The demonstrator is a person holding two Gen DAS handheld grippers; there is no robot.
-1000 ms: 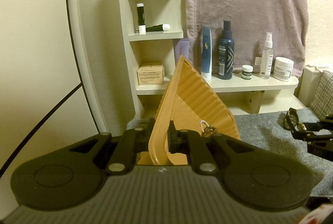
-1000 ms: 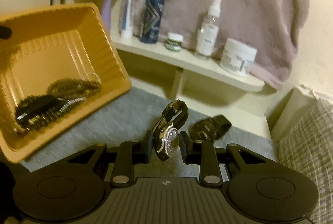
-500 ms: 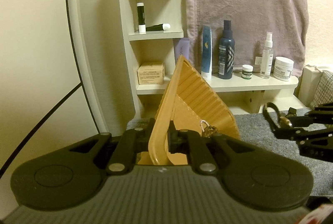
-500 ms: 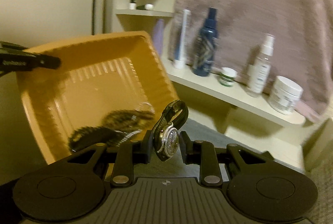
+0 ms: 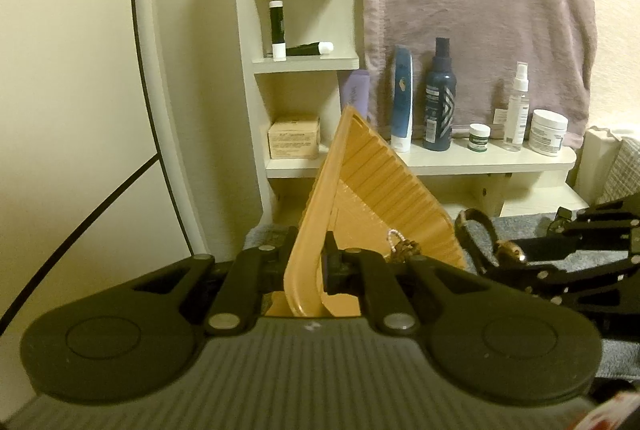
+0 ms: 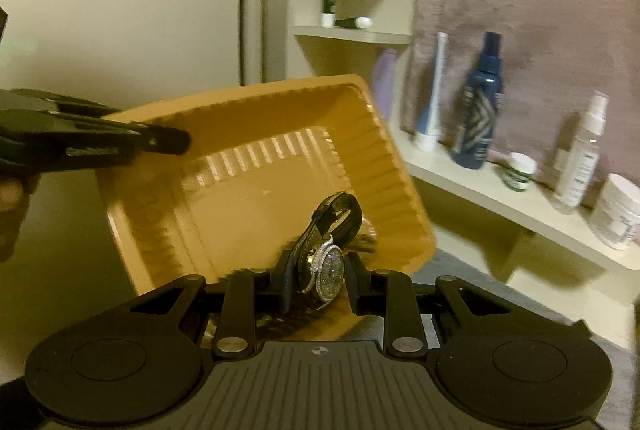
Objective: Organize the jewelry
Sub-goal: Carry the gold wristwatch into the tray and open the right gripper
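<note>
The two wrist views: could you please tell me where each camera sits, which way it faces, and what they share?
Left wrist view: sits on the left gripper, looking along its fingers, shut on the rim of the tilted orange ribbed plastic tray, towards the cream shelf of toiletry bottles; the right gripper enters from the right.
Right wrist view: sits on the right gripper, shut on the black-strapped, crystal-rimmed wristwatch, facing into the tray; the left gripper shows at left.
Shared: tray, wristwatch, shelf, both grippers.

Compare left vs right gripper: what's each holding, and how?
The left gripper is clamped on the tilted tray's thin rim, fingers nearly closed. The right gripper holds a watch, fingers wider apart, over the tray's open side. Both are shut on something and held clear of the grey mat.
</note>
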